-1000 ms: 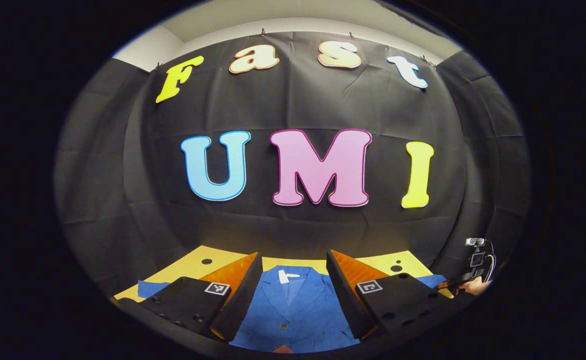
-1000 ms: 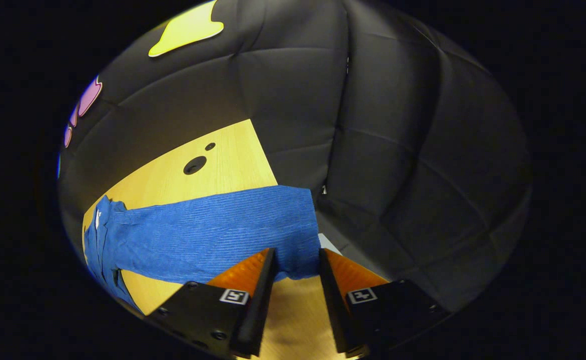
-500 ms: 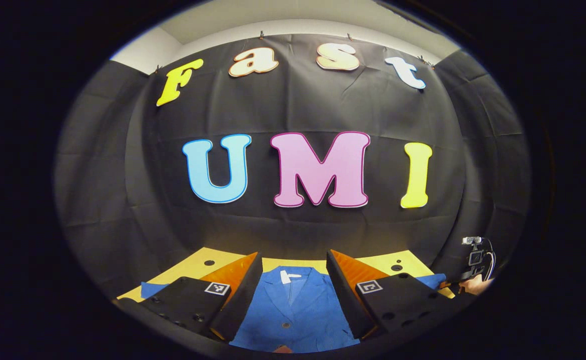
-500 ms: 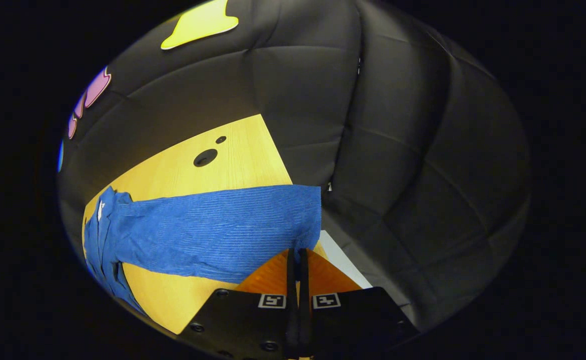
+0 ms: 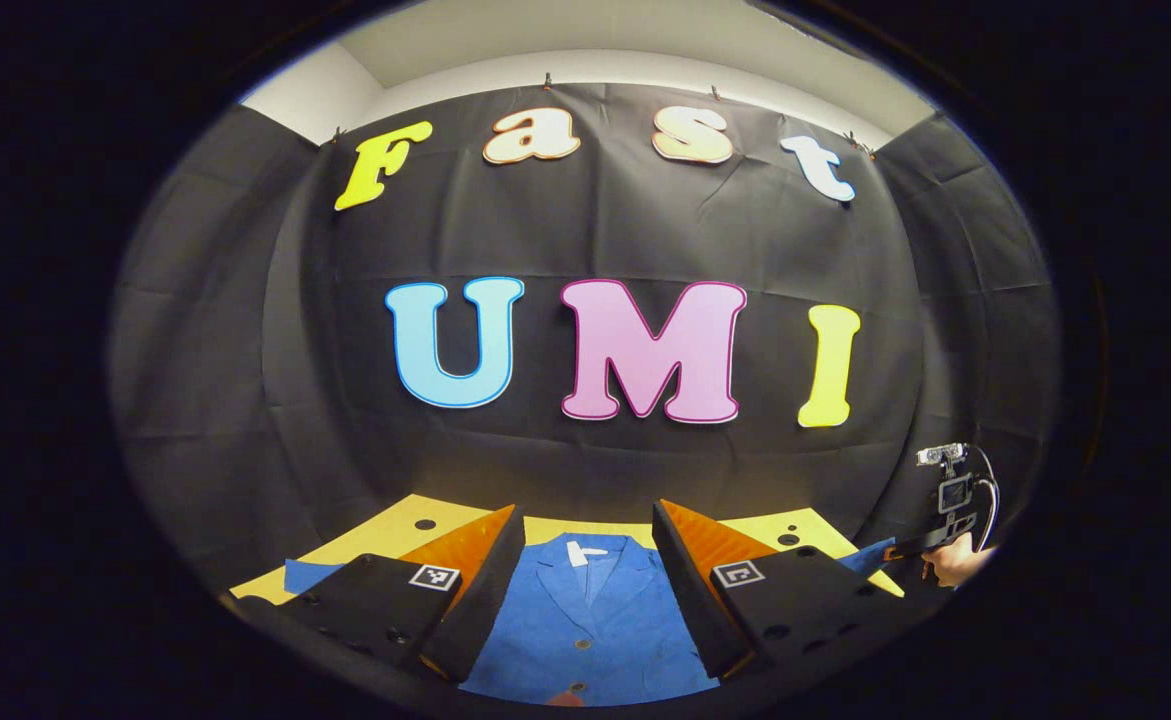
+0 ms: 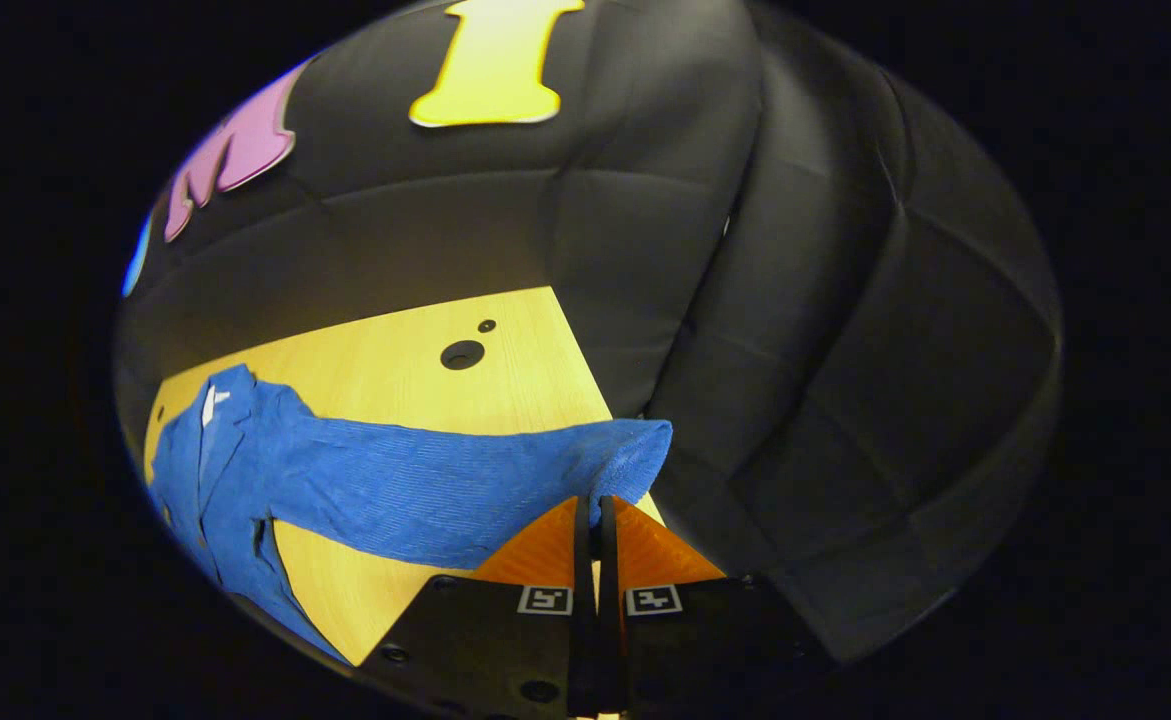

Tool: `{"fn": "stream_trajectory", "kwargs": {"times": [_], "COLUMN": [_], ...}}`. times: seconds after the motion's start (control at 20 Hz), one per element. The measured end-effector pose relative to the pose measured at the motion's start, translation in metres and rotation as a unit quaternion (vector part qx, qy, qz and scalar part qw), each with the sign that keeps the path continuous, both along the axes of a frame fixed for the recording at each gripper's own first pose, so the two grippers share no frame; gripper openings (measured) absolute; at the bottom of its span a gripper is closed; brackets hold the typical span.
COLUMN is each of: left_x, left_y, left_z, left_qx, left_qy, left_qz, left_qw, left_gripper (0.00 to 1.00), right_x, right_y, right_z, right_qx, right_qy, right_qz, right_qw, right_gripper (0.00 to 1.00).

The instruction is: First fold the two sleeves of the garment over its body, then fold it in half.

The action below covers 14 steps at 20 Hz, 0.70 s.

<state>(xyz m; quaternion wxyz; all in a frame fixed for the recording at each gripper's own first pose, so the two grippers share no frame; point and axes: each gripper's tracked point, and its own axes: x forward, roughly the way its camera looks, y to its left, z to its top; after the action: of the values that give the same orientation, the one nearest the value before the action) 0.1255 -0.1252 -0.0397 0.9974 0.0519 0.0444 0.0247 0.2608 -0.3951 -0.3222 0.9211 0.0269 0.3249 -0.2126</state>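
Blue jacket [image 5: 585,625] lay face up on the yellow wooden table [image 5: 395,525], collar toward the black cloth wall [image 5: 595,240], buttons down the front visible between the left gripper [image 5: 585,580] fingers. Those fingers stood well apart above the jacket's chest, holding nothing. In the left gripper view, a sleeve end [image 5: 303,575] showed at the far left on the table, and small round holes [image 5: 424,524] dotted the tabletop near the back edge. Far right in the same view, a hand [image 5: 955,565] held the other gripper, with its small camera mount raised above the table's right edge. In the right gripper view, the right gripper [image 6: 592,520] had its fingers together, clamped on the cuff [image 6: 635,460] of the jacket's sleeve [image 6: 425,485]; the cuff was lifted off the table and the sleeve stretched from there across the wood to the jacket's shoulder. A large hole [image 6: 462,354] and a smaller one sat in the table beyond the sleeve. The wall cloth hung close behind the table's right edge, just beside the raised cuff.
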Motion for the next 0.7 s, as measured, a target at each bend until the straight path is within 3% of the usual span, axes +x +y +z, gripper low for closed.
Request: {"fn": "stream_trajectory", "kwargs": {"times": [0.1, 0.3, 0.5, 0.65, 0.7], "left_x": [-0.006, -0.021, -0.038, -0.048, -0.052], "left_y": [0.019, 0.081, 0.16, 0.218, 0.236], "left_z": [0.003, 0.006, 0.0, -0.004, -0.006], "left_qx": [-0.005, -0.023, -0.015, -0.032, -0.033], "left_qy": [-0.006, 0.0, 0.008, 0.01, 0.005], "left_qz": [-0.018, -0.029, -0.007, 0.027, 0.04], "left_qw": [1.0, 0.999, 1.0, 0.999, 0.999], "left_gripper": [0.75, 0.75, 0.74, 0.74, 0.74], "right_x": [-0.007, -0.012, 0.021, 0.059, 0.07], "right_y": [0.037, 0.147, 0.271, 0.374, 0.404], "right_z": [0.032, 0.092, 0.131, 0.141, 0.13], "right_qx": [-0.018, -0.001, 0.003, 0.042, 0.044], "right_qy": [-0.019, -0.05, -0.077, -0.112, -0.099], "right_qz": [0.003, 0.014, 0.067, 0.111, 0.122], "right_qw": [1.0, 0.999, 0.995, 0.987, 0.987], "right_gripper": [0.05, 0.05, 0.04, 0.04, 0.04]}}
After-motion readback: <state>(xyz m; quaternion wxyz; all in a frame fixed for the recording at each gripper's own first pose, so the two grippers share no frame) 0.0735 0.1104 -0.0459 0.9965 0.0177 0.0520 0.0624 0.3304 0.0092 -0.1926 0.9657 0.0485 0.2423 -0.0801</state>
